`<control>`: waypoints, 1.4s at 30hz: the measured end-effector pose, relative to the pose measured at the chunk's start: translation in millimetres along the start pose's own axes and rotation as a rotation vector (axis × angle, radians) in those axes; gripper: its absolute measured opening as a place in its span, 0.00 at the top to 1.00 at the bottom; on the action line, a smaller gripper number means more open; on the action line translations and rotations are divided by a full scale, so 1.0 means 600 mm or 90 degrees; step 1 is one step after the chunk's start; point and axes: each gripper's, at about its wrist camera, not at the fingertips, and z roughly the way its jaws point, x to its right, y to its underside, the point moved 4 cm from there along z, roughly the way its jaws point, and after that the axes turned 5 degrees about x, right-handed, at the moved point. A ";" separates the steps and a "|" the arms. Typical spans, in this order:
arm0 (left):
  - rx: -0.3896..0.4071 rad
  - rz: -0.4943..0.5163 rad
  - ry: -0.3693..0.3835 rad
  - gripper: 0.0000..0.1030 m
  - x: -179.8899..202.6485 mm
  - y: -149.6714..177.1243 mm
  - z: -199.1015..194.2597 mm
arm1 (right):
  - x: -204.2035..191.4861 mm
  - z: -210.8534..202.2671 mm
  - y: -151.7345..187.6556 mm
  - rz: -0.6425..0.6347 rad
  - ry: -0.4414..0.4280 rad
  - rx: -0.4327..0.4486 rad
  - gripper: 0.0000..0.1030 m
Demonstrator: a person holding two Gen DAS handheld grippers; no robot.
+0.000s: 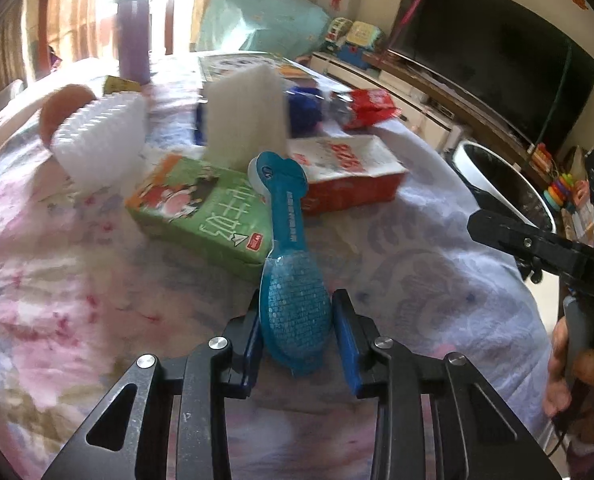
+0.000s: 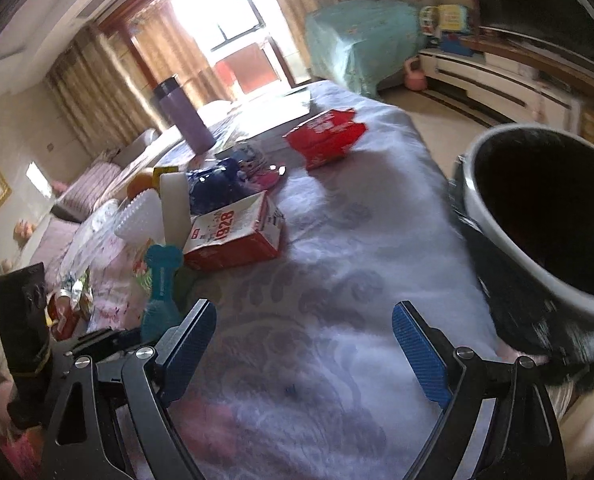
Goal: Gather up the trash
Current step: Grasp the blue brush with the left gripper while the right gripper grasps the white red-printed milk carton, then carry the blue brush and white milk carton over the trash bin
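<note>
A blue blister pack [image 1: 293, 304] shaped like a brush stands tilted above the flowered tablecloth [image 1: 77, 280], its wide end between the blue pads of my left gripper [image 1: 297, 298], which is shut on it. The right wrist view shows the same pack [image 2: 161, 284] upright at the lower left. My right gripper [image 2: 303, 306] hangs open over bare cloth [image 2: 317, 360] with nothing between its fingers. A dark trash bin with a white rim [image 2: 477, 184] stands just right of it, beside the table; the bin's rim [image 1: 473, 152] also shows in the left wrist view.
On the table lie a green milk carton [image 1: 201, 212], a red and white box [image 1: 349, 176], a red packet [image 1: 371, 106], two white foam pieces [image 1: 245, 116], an orange [image 1: 63, 108] and a purple flask [image 1: 133, 36]. A television [image 1: 497, 52] stands on the right.
</note>
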 end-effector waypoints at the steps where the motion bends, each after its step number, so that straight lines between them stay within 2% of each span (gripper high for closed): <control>1: 0.002 -0.005 -0.006 0.70 -0.010 -0.001 -0.003 | -0.004 0.005 -0.003 -0.007 -0.006 -0.004 0.12; 7: -0.002 -0.035 -0.014 0.70 -0.061 0.001 -0.003 | -0.044 0.070 -0.032 -0.121 -0.041 -0.055 0.12; 14: -0.009 -0.028 -0.007 0.70 -0.062 0.000 -0.005 | -0.102 0.129 -0.060 -0.308 -0.063 -0.082 0.12; 18: -0.014 -0.032 -0.001 0.69 -0.065 -0.005 -0.003 | -0.114 0.152 -0.065 -0.349 -0.096 -0.111 0.14; 20: -0.014 -0.031 -0.001 0.66 -0.068 -0.006 0.000 | -0.114 0.160 -0.063 -0.353 -0.105 -0.127 0.15; 23: -0.008 -0.033 -0.005 0.65 -0.068 -0.004 -0.001 | -0.110 0.156 -0.056 -0.346 -0.102 -0.130 0.46; 31: 0.002 -0.040 -0.004 0.65 -0.067 0.001 0.001 | -0.084 0.087 -0.018 -0.260 -0.068 -0.110 0.47; 32: 0.002 -0.041 -0.002 0.71 -0.066 0.001 0.001 | -0.080 0.079 -0.014 -0.249 -0.060 -0.106 0.47; 35: 0.000 -0.036 0.008 0.71 -0.061 0.001 0.003 | -0.064 0.057 -0.001 -0.190 -0.035 -0.102 0.47; 38: -0.003 -0.029 0.016 0.71 -0.055 0.000 0.003 | -0.065 0.047 0.006 -0.177 -0.059 -0.095 0.44; 41: -0.007 -0.026 0.018 0.70 -0.053 0.000 0.000 | -0.075 0.054 0.010 -0.215 -0.051 -0.098 0.23; 42: -0.009 -0.026 0.015 0.70 -0.054 0.001 0.000 | -0.078 0.058 0.009 -0.227 -0.046 -0.097 0.23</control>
